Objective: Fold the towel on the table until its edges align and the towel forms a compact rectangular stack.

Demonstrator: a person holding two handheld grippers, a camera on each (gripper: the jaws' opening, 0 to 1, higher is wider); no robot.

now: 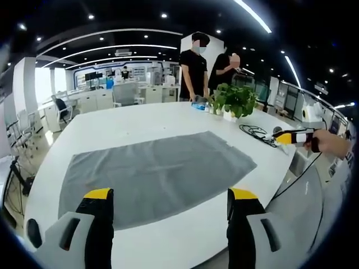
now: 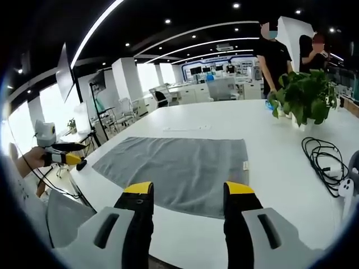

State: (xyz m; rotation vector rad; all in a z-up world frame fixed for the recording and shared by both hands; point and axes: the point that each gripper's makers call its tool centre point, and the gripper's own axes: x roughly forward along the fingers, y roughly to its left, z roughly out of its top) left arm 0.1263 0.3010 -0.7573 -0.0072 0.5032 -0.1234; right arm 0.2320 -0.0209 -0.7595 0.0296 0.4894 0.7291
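The towel [image 1: 157,174], limp, light and flat on the tabletop [image 1: 140,126], is best pinched at near corners by both claws, now wide open and empty.

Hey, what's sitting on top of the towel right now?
Nothing lies on the grey towel; it lies flat and unfolded on the white table. The tabletop beneath it is covered from sight.

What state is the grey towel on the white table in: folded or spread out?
Spread out. The towel lies flat in a single layer on the table, with no fold, and both open grippers are clear of it.
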